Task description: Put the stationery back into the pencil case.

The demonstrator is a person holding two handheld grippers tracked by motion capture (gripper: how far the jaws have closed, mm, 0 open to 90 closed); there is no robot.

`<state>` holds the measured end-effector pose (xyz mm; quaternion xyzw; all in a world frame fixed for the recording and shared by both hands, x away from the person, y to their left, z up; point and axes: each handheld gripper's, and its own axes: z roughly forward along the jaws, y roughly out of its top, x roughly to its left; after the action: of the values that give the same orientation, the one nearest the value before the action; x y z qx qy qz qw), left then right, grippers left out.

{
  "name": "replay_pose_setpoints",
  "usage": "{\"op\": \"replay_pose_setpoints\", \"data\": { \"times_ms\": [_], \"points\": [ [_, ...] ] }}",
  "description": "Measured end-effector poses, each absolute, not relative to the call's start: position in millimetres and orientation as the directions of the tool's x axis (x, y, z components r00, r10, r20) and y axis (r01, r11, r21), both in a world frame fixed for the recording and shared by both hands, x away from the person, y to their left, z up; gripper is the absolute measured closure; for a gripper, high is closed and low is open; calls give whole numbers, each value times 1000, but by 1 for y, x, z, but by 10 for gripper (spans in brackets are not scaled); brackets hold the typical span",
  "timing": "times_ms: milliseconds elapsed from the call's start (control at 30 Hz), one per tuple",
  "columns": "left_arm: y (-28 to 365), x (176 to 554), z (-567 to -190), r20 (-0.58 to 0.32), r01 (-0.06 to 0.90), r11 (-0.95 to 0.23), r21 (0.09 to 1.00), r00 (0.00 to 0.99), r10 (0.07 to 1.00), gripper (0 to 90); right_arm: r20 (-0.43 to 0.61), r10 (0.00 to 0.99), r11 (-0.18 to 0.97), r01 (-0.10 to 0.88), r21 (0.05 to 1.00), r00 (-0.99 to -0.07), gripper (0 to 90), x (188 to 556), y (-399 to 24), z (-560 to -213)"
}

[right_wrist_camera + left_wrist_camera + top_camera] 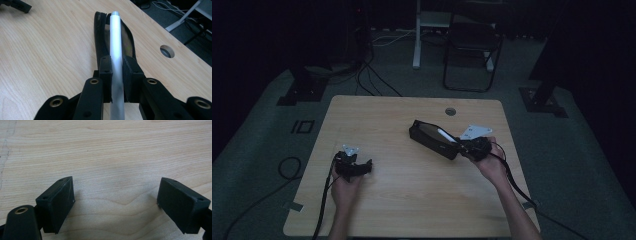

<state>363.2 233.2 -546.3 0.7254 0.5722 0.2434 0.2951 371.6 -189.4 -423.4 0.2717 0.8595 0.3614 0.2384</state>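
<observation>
Silver pen (117, 50), one in number, a plain cylinder pinched crosswise between the two black jaws of the right gripper (117, 75). Its long axis runs straight ahead of that gripper, so most of its length projects forward while a short stub passes back between the jaws. In the high view the pen (445, 135) points up and to the left, away from the person's right hand (492, 162).

Directly beneath and ahead of the pen lies one black case (433, 139), soft-sided and long, its mouth gaping upward. Case and pen share nearly the same axis; seen along the right gripper, the pen's far tip reaches about to the far end of the case (100, 37). Whether the pen touches the lining cannot be told. Judged from this alignment, the coming move is a lowering of the pen into the opening, needing little turning.

Left gripper (353, 165), well apart at the table's left, rests low over bare wood with its jaws spread wide and nothing between them (116, 197). The right gripper is by far the nearer to the case.

One wooden table (402, 200) carries everything; it has one round cable hole (450, 111) near its far edge.
</observation>
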Motion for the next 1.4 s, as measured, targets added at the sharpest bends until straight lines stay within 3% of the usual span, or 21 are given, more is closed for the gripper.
{"op": "replay_pose_setpoints", "data": {
  "times_ms": [1400],
  "points": [
    [233, 363, -547, 14, 685, -168, 709, 225, 974, 147, -169, 630, 548, 280, 788, -758, 785, 402, -190, -416]
  ]
}}
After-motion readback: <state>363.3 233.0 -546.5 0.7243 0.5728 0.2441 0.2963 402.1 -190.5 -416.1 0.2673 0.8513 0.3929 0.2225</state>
